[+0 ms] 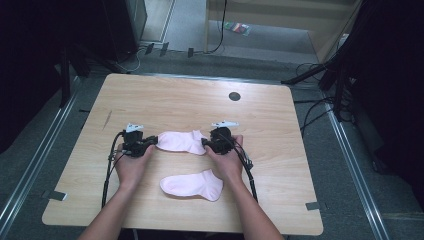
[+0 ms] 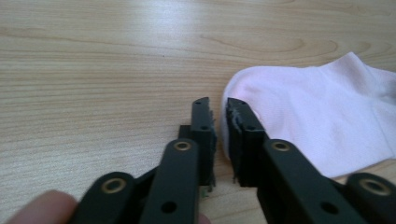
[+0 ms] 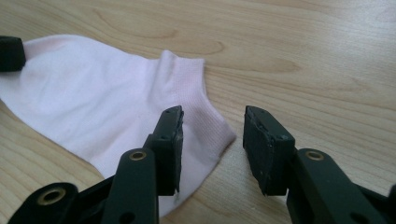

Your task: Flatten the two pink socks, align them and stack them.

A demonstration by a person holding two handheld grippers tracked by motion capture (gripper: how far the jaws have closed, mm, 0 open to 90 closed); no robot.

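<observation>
Wooden table [image 1: 280, 150]: left gripper [image 2: 219, 121] jaws nearly together at far pink sock's [image 1: 181, 141] toe, nothing pinched; right gripper [image 3: 212, 140] jaws spread astride its cuff.

The right gripper [image 3: 212, 149] rises from the bottom of the right gripper view with its two black jaws standing apart over the wooden desk [image 3: 303, 56]. A pale pink sock [image 3: 93, 107] lies flat on the desk, spreading away to the left. Its ribbed cuff end reaches into the gap between the jaws; one jaw stands over the cuff, the other over bare wood just beside it. At the left edge, a black jaw tip [image 3: 10, 53] of the other gripper sits at the sock's far end.
</observation>
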